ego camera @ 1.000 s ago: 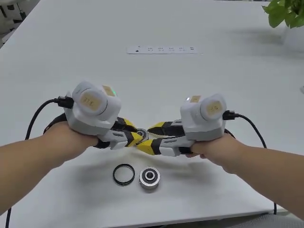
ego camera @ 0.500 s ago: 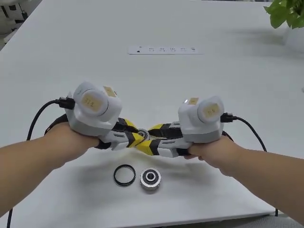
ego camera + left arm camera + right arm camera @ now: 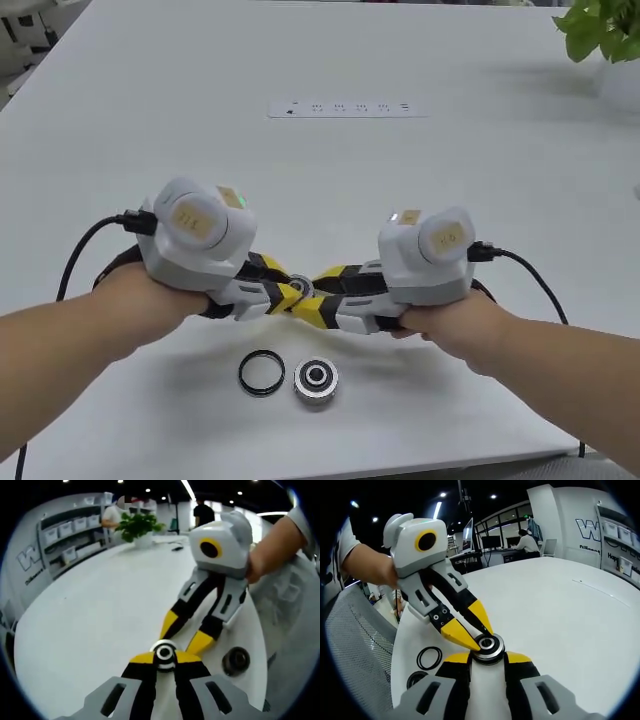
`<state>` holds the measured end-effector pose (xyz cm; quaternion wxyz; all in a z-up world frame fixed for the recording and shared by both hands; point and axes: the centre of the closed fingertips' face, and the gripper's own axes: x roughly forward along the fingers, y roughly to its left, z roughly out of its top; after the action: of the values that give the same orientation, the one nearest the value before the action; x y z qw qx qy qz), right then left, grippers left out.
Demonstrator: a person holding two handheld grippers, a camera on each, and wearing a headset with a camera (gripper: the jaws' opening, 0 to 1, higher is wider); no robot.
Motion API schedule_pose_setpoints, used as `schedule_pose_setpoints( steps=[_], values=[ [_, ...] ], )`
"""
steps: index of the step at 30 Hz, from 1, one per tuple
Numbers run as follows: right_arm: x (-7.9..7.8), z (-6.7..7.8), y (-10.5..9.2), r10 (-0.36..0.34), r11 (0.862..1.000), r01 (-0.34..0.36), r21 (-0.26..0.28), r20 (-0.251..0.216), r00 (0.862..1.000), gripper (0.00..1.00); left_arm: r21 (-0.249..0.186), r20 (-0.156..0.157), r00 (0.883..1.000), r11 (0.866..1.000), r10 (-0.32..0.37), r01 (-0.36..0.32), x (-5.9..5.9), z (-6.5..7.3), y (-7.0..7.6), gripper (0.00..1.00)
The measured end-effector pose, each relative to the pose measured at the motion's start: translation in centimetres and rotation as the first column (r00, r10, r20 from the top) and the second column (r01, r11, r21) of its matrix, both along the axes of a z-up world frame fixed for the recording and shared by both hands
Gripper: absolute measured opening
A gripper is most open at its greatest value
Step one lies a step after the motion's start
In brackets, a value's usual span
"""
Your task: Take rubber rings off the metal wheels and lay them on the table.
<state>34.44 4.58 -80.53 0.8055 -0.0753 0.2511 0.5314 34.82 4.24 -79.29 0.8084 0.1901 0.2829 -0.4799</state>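
Note:
A small metal wheel (image 3: 298,290) with a black rubber ring on it hangs above the table between both grippers. My right gripper (image 3: 488,656) is shut on this wheel (image 3: 488,647) across its width. My left gripper (image 3: 164,658) comes from the other side and is shut on the rim of the same wheel (image 3: 164,652). In the head view the left gripper (image 3: 285,293) and the right gripper (image 3: 315,297) meet tip to tip. A loose rubber ring (image 3: 261,370) lies flat on the table, beside a bare metal wheel (image 3: 316,378).
A white power strip (image 3: 345,107) lies further back on the white table (image 3: 400,180). A green plant (image 3: 600,28) stands at the back right. Black cables trail from both grippers. The table's front edge runs close below the loose ring and wheel.
The two grippers stay closed together on the wheel and have hardly moved. The ring and the bare wheel on the table lie as before.

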Motion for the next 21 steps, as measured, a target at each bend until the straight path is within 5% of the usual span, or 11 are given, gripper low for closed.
schedule_pose_setpoints(
  steps=[21],
  values=[
    [-0.16,-0.06,-0.56,0.015,1.0,-0.015,-0.016,0.006,1.0,0.15,0.0,0.0,1.0,1.0,0.003,-0.003,-0.07,0.03,0.01,0.13]
  ],
)
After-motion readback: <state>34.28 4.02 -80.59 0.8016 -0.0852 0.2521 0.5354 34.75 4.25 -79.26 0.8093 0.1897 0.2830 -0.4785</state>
